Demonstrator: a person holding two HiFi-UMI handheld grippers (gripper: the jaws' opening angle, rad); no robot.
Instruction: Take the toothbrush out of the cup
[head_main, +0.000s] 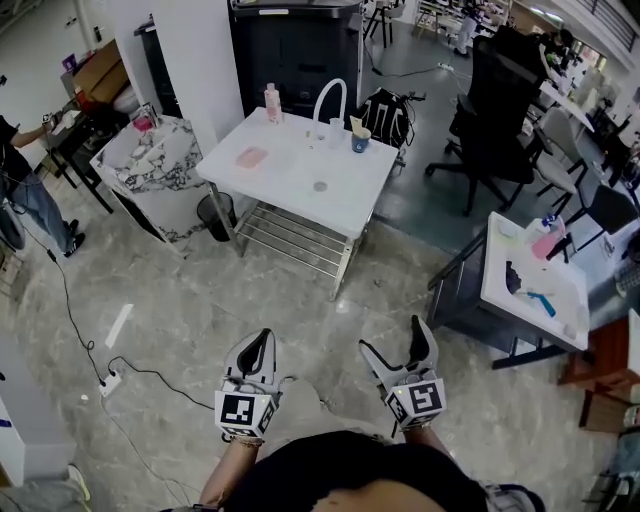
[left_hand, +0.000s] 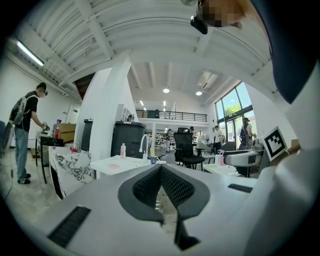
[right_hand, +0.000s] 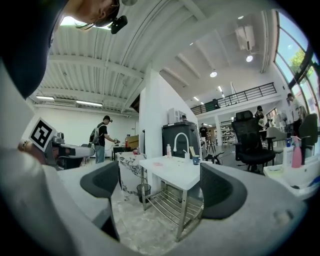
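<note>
In the head view the white counter (head_main: 350, 197) lies at 12 o'clock from both grippers, well apart from them across the floor. The blue cup (head_main: 361, 142) sits near the counter's far right corner, just at 3 o'clock of the arched white faucet (head_main: 330, 104). The toothbrush (head_main: 354, 125) stands in the cup, its long axis close to upright and its free end leaning toward 11 o'clock. Which end is up is too small to tell. A pink bottle (head_main: 272, 102) stands at the far left corner. The left gripper (head_main: 264, 340) has its jaws drawn together, and the right gripper (head_main: 394, 340) has its jaws spread wide. In the left gripper view the left gripper (left_hand: 161, 168) shows its ribbed pads meeting at the tips, with nothing caught between them. Just above them, at 12 o'clock, the counter (left_hand: 131, 162) is far off. The cup (left_hand: 153, 160) and the toothbrush (left_hand: 152, 151) show just at 3 o'clock of the faucet (left_hand: 143, 143), and the toothbrush looks nearly upright. In the right gripper view the right gripper (right_hand: 160, 185) stands fully spread and empty. The counter (right_hand: 175, 173) shows far off between its jaws. The cup (right_hand: 196, 160) is at the counter's far right end, and the toothbrush (right_hand: 192, 151) rises from it, tilted toward 11 o'clock.
</note>
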